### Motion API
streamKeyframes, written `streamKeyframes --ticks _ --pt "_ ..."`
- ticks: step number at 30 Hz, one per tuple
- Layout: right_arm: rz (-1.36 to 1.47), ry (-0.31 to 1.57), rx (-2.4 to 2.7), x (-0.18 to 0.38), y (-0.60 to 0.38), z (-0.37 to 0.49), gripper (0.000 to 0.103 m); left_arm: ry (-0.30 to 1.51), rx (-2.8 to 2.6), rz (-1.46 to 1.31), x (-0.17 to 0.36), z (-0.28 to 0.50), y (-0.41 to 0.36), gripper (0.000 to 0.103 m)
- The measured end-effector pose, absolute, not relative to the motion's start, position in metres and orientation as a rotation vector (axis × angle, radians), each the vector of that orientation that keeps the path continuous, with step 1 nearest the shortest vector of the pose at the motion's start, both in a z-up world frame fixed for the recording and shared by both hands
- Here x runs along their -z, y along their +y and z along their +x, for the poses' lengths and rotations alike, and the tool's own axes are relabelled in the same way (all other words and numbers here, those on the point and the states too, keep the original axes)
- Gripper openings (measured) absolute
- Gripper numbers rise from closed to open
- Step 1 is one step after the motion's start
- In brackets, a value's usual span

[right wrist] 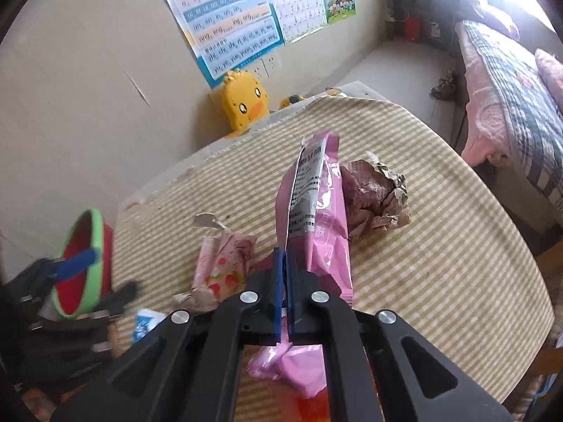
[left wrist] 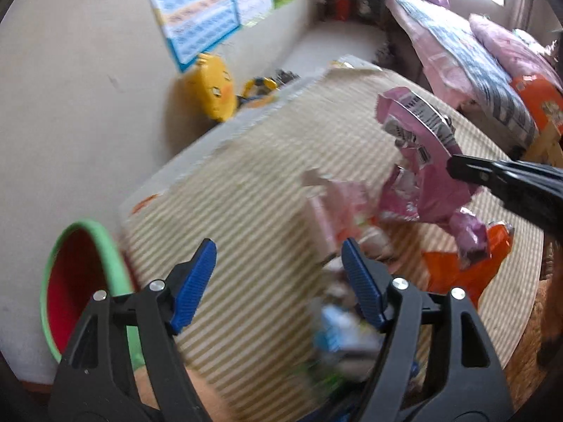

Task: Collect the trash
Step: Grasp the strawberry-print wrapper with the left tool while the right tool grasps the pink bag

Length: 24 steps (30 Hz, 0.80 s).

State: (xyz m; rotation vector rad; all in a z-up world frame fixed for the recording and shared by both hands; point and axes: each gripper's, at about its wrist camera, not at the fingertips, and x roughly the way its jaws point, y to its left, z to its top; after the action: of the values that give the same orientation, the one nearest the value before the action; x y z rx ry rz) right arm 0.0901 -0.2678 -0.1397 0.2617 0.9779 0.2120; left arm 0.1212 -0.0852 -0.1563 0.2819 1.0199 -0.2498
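1. While my right gripper (right wrist: 284,263) pinches the pink snack bag (right wrist: 316,204) aloft above the striped table (right wrist: 440,246), a thin-edge hold could slip.
2. My left gripper (left wrist: 278,281) gapes empty near the red bin (left wrist: 74,281).

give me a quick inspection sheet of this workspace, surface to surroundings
surface: table under a striped cloth.
job's things: pink wrapper lifted; strawberry-print wrapper, crumpled brown wrapper and orange wrapper lying on the cloth; red bin with green rim at the table's left edge.
clutter: blue and white packet near the front edge.
grippers: left tool open, empty; right tool shut on the pink wrapper.
cables: nothing seen.
surroundings: yellow duck toy, wall charts, bed.
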Motion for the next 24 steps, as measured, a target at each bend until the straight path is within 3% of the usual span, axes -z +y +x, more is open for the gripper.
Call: streamKeyframes --ticks 8,10,12,15,17,21,24 --pt "0.362 0.985 -0.234 0.148 -0.288 0.072 0.006 1.170 0.269 0.288 0.196 0.163 -0.122 0.071" --pt "0.389 0.979 -0.236 0.150 -0.293 0.071 0.022 1.191 0.285 0.280 0.200 0.167 -0.126 0.072" --pt "0.400 0.968 -0.236 0.150 -0.295 0.071 0.030 1.212 0.295 0.288 0.205 0.167 -0.132 0.073" --pt "0.395 0.962 -0.232 0.149 -0.296 0.070 0.033 1.249 0.298 0.298 0.217 0.168 -0.135 0.072" --pt "0.379 0.956 -0.223 0.148 -0.295 0.069 0.038 1.272 0.303 0.288 0.225 0.165 -0.136 0.057" --pt "0.371 0.947 -0.208 0.147 -0.298 0.068 0.040 1.240 0.304 0.267 0.220 0.156 -0.131 0.044" --pt "0.359 0.935 -0.199 0.143 -0.299 0.072 0.048 1.154 0.282 0.261 0.198 0.147 -0.122 0.041"
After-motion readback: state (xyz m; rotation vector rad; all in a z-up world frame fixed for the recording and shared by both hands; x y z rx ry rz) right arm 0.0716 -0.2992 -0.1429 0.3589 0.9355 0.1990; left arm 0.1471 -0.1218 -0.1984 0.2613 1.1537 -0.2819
